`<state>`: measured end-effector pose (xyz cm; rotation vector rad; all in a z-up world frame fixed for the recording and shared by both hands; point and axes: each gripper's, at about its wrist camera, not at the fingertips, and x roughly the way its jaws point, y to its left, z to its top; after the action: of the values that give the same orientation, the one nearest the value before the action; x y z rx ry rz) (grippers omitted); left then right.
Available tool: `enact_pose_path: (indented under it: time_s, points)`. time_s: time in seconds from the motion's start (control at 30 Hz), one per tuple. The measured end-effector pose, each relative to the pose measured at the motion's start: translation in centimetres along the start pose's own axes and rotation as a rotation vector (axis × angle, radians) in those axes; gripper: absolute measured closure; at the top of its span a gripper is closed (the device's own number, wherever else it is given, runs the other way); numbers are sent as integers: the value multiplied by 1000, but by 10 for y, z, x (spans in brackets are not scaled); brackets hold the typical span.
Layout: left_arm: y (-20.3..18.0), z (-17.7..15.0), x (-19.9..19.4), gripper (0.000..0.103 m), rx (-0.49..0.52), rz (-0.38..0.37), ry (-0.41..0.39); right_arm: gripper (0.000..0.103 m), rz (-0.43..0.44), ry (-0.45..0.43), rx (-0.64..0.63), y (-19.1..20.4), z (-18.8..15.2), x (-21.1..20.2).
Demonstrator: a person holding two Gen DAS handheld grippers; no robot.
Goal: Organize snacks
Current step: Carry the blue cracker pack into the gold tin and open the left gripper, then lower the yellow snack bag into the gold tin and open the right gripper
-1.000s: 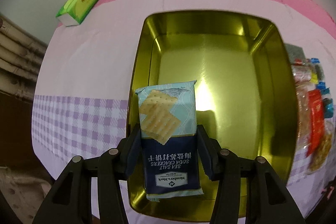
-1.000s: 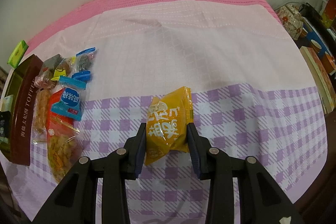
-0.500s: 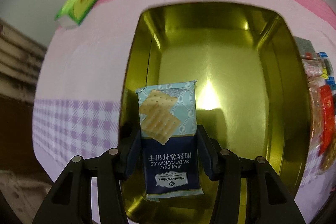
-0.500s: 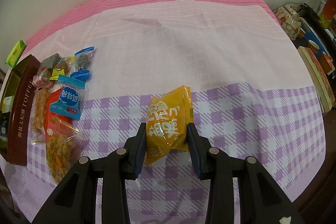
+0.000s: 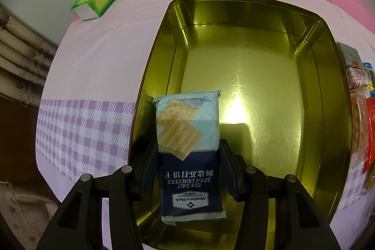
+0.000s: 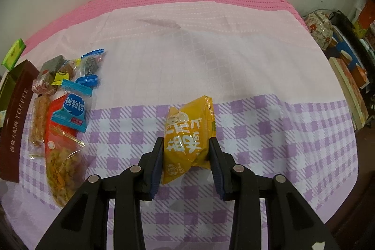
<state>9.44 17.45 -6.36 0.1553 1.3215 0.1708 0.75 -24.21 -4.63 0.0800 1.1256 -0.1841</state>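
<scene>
Left gripper (image 5: 188, 154) clamps cracker packet (image 5: 188, 144) over gold tin (image 5: 328, 109) (near-left corner); right gripper (image 6: 185, 149) clamps yellow snack (image 6: 187, 132), open cloth beyond.

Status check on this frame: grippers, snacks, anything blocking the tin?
Left gripper shut on cracker pack, over gold tin. Right gripper shut on yellow packet, above cloth. Tin floor bare, nothing blocking.

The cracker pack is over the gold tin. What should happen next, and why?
Probably lower it a little and let go. The left gripper is shut on the cracker pack above the bare floor of the gold tin, near its left wall, so it looks ready to drop in.
</scene>
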Motion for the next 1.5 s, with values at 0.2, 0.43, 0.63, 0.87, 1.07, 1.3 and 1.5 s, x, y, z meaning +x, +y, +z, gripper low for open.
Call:
enact_pose_path:
  time_s: [0.2,0.43,0.63,0.87,1.07,1.3,1.5]
  points:
    - [-5,0,0,51,32,16,-26,70,-18,10,8,5,3,-3]
    - [-11,-4,-6,42,57,-22,-66,70,-13,-17,-2,17,12,-25]
    - [-10,-6,-24,37,72,-51,-144,70,21,-54,-52,49,20,-50]
    - [15,-11,-53,33,22,-94,-242,70,136,-78,-121,110,26,-72]
    - [57,-20,-72,29,-85,-75,-308,70,241,-65,-185,166,25,-83]
    - [112,-39,-70,27,-237,-52,-302,70,322,-53,-289,232,21,-84]
    - [130,-57,-55,27,-311,-38,-250,70,361,-35,-343,267,18,-77]
